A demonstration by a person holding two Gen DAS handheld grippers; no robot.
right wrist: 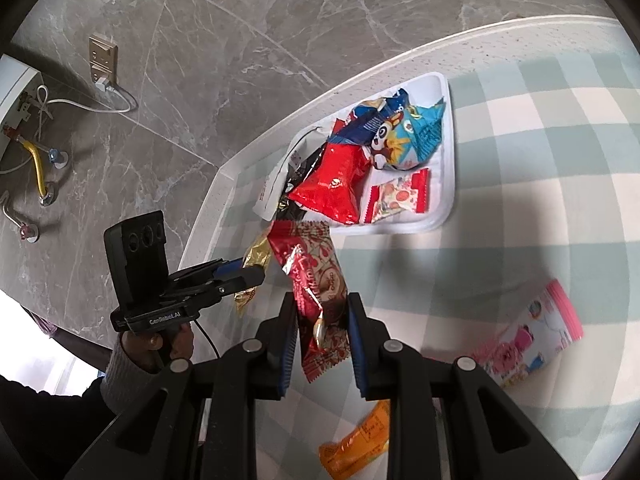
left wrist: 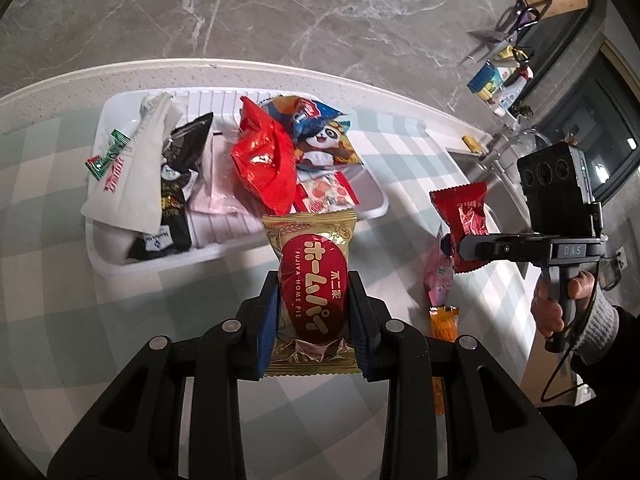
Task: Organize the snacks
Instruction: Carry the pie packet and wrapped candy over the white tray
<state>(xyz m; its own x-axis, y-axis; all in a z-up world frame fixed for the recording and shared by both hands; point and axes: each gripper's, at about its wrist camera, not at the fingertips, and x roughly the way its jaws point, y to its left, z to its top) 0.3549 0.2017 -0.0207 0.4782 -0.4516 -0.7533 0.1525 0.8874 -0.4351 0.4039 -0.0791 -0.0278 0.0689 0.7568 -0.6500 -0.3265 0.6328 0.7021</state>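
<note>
Both tongs carry snack packets above the checked bench.

The left tongs (left wrist: 314,300) grip a gold packet with a red oval label (left wrist: 312,280), held near the white plastic tray (left wrist: 376,204) of mixed snacks. The right tongs (right wrist: 322,340) clamp a dark red patterned wrapper (right wrist: 316,280); an orange packet (right wrist: 356,440) lies on the bench (right wrist: 520,200) below.

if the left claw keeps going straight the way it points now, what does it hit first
Probably the near rim of the white tray, straight ahead of the left claw, which is shut on the gold Home Pie packet. The packet's front edge would arrive first. Depth is unclear, so it could pass just above the rim.
</note>
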